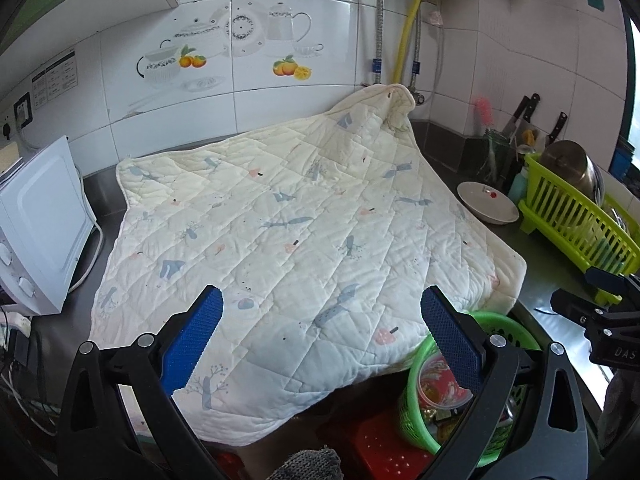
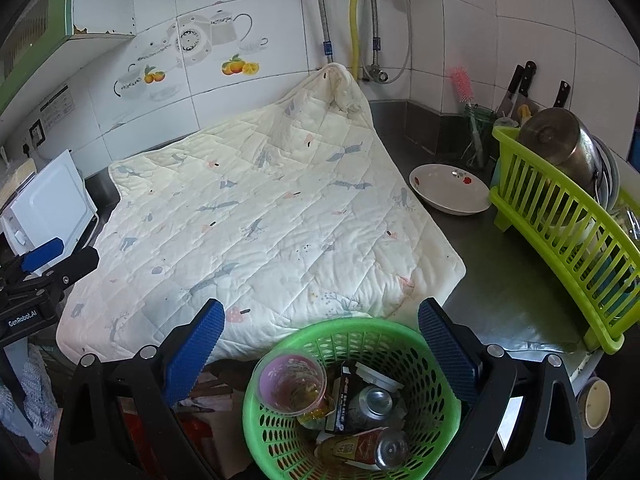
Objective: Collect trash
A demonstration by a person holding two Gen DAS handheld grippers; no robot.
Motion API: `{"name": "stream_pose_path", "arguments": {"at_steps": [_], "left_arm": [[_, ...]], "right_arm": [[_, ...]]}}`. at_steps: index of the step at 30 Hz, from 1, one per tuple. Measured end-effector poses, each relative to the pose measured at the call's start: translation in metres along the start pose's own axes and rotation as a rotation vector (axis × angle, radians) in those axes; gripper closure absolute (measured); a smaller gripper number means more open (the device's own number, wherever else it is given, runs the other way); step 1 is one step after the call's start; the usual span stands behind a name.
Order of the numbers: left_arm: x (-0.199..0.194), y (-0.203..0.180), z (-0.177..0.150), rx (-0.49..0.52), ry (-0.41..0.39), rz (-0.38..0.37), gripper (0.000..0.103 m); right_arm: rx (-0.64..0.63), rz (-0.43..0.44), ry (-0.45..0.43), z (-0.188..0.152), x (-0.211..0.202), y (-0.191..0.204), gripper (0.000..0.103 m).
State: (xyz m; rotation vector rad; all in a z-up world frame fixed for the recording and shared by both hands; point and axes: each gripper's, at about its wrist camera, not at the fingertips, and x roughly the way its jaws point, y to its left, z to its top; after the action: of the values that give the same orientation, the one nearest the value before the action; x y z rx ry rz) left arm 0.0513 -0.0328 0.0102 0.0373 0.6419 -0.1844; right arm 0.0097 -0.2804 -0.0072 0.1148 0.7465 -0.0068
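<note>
Dark steel counter (image 2: pixel 500 280) fills the mid frame of both views, covered mostly by a cream quilted cloth with blue and pink prints (image 1: pixel 288 232), its far corner propped up against the white tiled wall (image 1: pixel 280 100). White boxy appliance (image 1: pixel 40 224) at left edge. Lime green plastic dish rack (image 2: pixel 560 232) at right, holding a steel pot (image 2: pixel 560 148) tipped on its side. White shallow bowl with red print (image 2: pixel 450 194) sits on the counter just beside the rack. Round green perforated plastic basket (image 2: pixel 400 340) at bottom centre of the right wrist view, below the counter edge, near the cloth's front corner; the trash is inside it: a clear plastic cup (image 2: pixel 290 384), two metal cans (image 2: pixel 374 402), cartons and wrappers. In the left wrist view the same basket sits bottom right, partly behind the right finger.

Left gripper (image 1: pixel 320 340) jaws wide apart, empty, over the cloth's front edge. Right gripper (image 2: pixel 320 352) jaws wide apart, empty, straddling the basket from above, not touching it.
</note>
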Motion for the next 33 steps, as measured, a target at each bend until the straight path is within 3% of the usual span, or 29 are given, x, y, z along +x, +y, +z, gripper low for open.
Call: {"name": "stream_pose_path", "arguments": {"at_steps": [13,33], "left_arm": [[-0.009,0.010,0.005,-0.019,-0.053,0.046,0.005],[-0.014,0.009,0.006,-0.003,-0.067,0.068,0.005]], "right_arm": [[0.001,0.003,-0.023,0.006,-0.006,0.003,0.008],[0.012,-0.001,-0.035,0.015,-0.008,0.000,0.007]]}}
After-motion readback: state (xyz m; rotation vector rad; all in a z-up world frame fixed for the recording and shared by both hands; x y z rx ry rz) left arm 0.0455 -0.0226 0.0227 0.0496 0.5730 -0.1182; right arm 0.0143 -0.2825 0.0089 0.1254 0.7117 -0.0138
